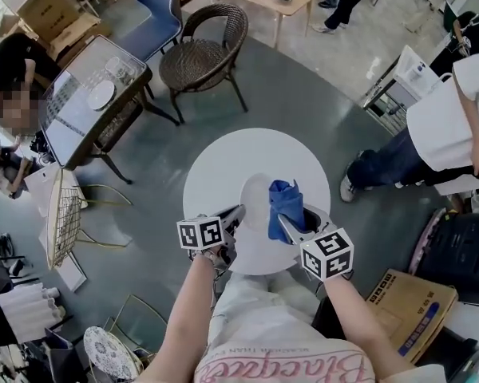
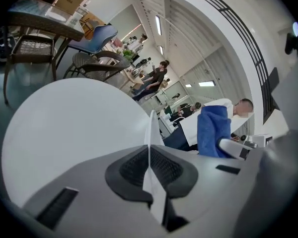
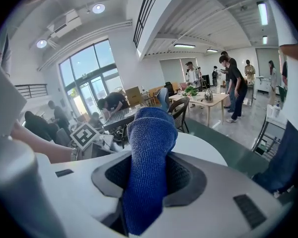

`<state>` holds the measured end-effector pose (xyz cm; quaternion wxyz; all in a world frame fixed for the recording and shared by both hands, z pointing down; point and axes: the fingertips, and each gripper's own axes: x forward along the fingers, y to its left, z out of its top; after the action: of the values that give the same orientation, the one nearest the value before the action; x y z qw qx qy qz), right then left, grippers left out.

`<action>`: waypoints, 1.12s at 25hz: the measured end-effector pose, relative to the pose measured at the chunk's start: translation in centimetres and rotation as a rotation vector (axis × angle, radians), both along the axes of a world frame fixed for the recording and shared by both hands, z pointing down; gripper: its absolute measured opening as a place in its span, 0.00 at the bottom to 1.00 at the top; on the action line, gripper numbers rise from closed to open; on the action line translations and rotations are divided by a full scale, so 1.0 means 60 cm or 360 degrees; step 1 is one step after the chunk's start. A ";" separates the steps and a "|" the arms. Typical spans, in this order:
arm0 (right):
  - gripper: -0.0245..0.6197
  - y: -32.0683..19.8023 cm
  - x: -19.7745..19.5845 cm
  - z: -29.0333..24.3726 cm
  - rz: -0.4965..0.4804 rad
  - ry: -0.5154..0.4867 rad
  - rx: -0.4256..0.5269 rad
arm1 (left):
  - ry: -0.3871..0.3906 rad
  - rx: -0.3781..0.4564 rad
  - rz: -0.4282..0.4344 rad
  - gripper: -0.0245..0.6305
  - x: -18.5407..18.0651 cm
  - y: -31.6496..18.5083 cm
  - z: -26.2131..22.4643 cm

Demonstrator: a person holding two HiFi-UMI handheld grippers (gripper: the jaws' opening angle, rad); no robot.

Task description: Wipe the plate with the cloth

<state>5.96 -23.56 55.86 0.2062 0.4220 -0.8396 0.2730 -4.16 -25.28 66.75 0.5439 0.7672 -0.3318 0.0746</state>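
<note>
Presently, left tongs (image 2: 149, 167) clamp shut on the plate (image 2: 153, 128) rim, above the tabletop (image 1: 215, 166); right tongs (image 3: 149, 182) pinch the blue cloth (image 3: 150, 143) alongside. Wiping seemingly not begun; next, cloth must meet plate face.

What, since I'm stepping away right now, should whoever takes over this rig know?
Left hand-held gripper: shut on the rim of the white plate, held on edge above the round table.
Right hand-held gripper: shut on the blue cloth, which stands up beside the plate.
Done: both things are in hand.
Left: bring the cloth onto the plate and wipe; they look apart now.
</note>
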 end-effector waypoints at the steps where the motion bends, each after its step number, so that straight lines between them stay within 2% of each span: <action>1: 0.29 0.000 -0.002 -0.008 -0.0007 -0.0004 0.0015 | 0.0001 0.0023 -0.0011 0.06 -0.003 0.001 -0.011; 9: 0.29 -0.007 -0.012 -0.104 -0.0104 -0.0027 0.0211 | -0.0007 0.0248 -0.0064 0.06 0.001 0.001 -0.118; 15: 0.29 -0.016 -0.019 -0.185 -0.0149 -0.0048 0.0361 | -0.0022 0.0413 -0.0044 0.06 0.006 -0.004 -0.200; 23: 0.29 -0.021 -0.067 -0.266 -0.0253 -0.0105 0.0562 | -0.0056 0.0665 -0.0022 0.06 0.019 -0.001 -0.296; 28: 0.29 -0.019 -0.093 -0.290 -0.0310 -0.0124 0.0653 | -0.0048 0.0746 -0.0008 0.06 0.033 0.011 -0.322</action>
<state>0.36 -24.73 38.43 0.1088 0.3612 -0.9216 0.0915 -2.16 -24.62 47.43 0.3460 0.8705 -0.3501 0.0057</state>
